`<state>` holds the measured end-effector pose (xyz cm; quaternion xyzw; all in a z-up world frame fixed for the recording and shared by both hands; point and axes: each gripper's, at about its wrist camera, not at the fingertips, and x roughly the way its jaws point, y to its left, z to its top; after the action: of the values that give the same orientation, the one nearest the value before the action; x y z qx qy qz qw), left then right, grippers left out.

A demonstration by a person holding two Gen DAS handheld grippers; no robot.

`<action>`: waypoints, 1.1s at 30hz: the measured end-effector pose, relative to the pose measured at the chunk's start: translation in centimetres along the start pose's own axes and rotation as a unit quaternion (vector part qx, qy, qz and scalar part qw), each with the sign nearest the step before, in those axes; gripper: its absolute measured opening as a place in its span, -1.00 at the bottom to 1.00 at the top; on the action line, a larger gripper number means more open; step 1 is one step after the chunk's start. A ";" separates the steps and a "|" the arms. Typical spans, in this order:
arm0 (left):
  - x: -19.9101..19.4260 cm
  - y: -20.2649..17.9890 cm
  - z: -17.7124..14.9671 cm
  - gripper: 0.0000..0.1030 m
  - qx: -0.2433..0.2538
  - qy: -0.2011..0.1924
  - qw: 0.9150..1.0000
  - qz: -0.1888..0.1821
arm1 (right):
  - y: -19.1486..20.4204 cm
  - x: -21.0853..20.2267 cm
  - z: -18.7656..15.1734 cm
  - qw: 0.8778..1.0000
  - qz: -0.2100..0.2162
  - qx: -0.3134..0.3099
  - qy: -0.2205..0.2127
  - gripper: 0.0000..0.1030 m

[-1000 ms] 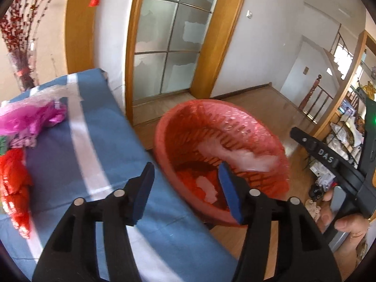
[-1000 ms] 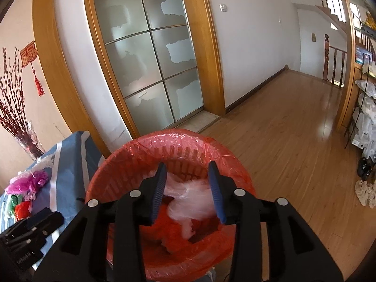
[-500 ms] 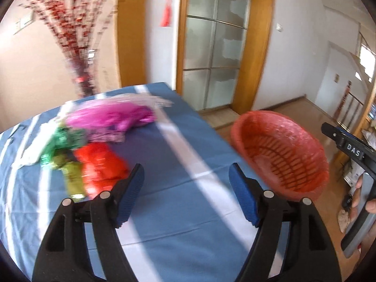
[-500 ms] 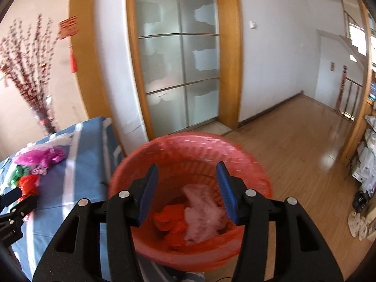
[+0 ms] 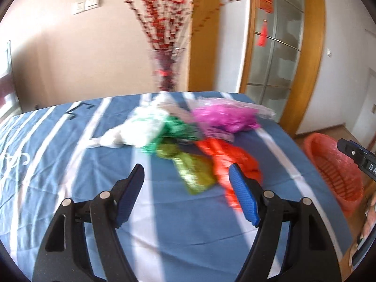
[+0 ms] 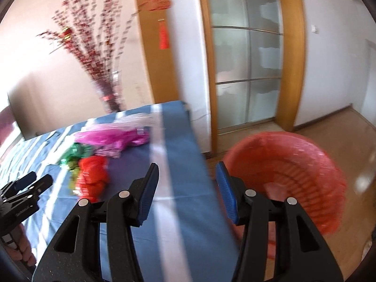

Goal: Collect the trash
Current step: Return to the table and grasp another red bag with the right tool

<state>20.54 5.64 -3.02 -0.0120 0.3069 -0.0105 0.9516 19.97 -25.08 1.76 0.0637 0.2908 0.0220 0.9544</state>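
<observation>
Crumpled wrappers lie in a pile on the blue striped tablecloth (image 5: pixel 70 164): a white one (image 5: pixel 138 129), green (image 5: pixel 174 129), yellow-green (image 5: pixel 195 174), red (image 5: pixel 223 155) and magenta (image 5: pixel 225 117). My left gripper (image 5: pixel 186 176) hangs open and empty just short of the yellow-green and red pieces. My right gripper (image 6: pixel 186 171) is open and empty over the table's right edge, with the red basket (image 6: pixel 293 164) to its right, off the table. The pile's red wrapper (image 6: pixel 94 176) and the left gripper (image 6: pixel 41 178) show at the left of the right wrist view. The basket (image 5: pixel 333 164) shows at the right of the left wrist view.
A glass vase of red branches (image 5: pixel 165 70) stands behind the table by the wall. A wood-framed glass door (image 6: pixel 246 70) is past the table's far corner. Wooden floor (image 6: pixel 352 141) lies around the basket. A hand (image 6: pixel 23 253) grips the left tool.
Both views have swung left, from over the basket to the table and the pile. The white piece between the right jaws fell into the basket. Both pairs of jaws stand wider.
</observation>
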 end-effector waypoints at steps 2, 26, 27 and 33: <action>-0.1 1.1 0.0 0.42 -0.006 -0.002 1.000 0.010 | 1.6 0.4 0.1 1.000 0.017 -0.008 0.002 0.00; 0.9 9.9 -0.9 0.42 -0.071 0.013 0.996 0.058 | 13.3 10.2 -2.4 0.983 0.108 -0.046 0.140 0.19; 1.0 10.1 -0.9 0.42 -0.073 0.015 0.996 0.058 | 13.4 10.4 -2.5 0.983 0.109 -0.045 0.143 0.17; 2.5 11.1 0.6 0.42 -0.076 0.023 0.995 0.058 | 13.6 10.3 -2.7 0.982 0.111 -0.053 0.142 -0.17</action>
<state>23.05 16.67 -4.36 -0.0666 0.3283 0.0678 0.9398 26.96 -10.44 -4.38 0.0414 0.4131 0.1525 0.8969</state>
